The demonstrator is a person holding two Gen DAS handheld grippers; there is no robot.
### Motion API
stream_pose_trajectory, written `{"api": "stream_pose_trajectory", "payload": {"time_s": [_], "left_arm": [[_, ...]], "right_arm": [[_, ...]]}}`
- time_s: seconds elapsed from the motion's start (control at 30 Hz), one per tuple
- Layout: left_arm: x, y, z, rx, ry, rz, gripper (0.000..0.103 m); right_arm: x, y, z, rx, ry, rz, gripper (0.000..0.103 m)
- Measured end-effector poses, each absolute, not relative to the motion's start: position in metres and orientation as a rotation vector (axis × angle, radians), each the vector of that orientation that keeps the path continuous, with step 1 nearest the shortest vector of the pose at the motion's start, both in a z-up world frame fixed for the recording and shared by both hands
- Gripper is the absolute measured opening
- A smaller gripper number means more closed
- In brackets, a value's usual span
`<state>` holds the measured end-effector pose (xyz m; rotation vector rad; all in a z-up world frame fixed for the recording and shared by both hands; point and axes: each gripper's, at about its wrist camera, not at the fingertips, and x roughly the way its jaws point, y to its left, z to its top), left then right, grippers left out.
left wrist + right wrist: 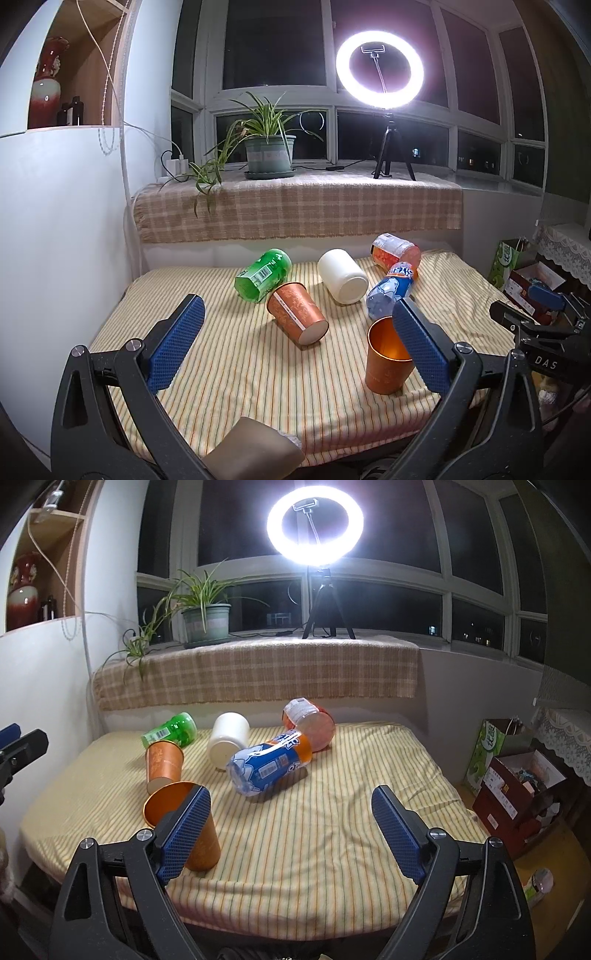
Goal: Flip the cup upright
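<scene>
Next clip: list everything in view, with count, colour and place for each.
Copper cup: 1, orange, upright, near front.
Patterned cup: 1, orange, on its side, centre-left.
White cup: 1, on its side, centre.
Bottles: 3, green, blue, orange, all lying at the back.
Striped cloth: 1, yellow, covering the table.
Potted plant: 1, green, windowsill.
Ring light: 1, white, windowsill.
Left hand-held gripper: open.
Right hand-held gripper: open.

Upright orange cup [192, 834] behind wide-spread jaws of right gripper [291, 834], striped cloth [332, 812] beneath.
</scene>
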<state>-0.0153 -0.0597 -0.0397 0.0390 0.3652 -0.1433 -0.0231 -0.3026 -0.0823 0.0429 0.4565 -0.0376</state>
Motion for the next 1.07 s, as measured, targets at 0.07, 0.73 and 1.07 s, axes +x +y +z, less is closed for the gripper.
{"api": "stream_pose_trajectory", "payload": {"time_s": [0.07, 0.73, 1.07], "left_arm": [[-0.0148, -0.0585, -0.0394, 0.039, 0.366, -0.144, 0.103], [-0.0142, -0.0584, -0.0372, 0.04, 0.364, -0.139, 0.103], [-0.0164, -0.0587, -0.0381, 0.05, 0.356, -0.136, 0.103]], "right_arm": [[-0.0229, -0.3026, -0.0831, 0.044, 0.459, -0.037, 0.089], [-0.0229, -0.3051, -0.0876, 0.049, 0.47, -0.03, 0.089], [-0.0222, -0.305, -0.0881, 0.05, 0.473, -0.03, 0.089]]}}
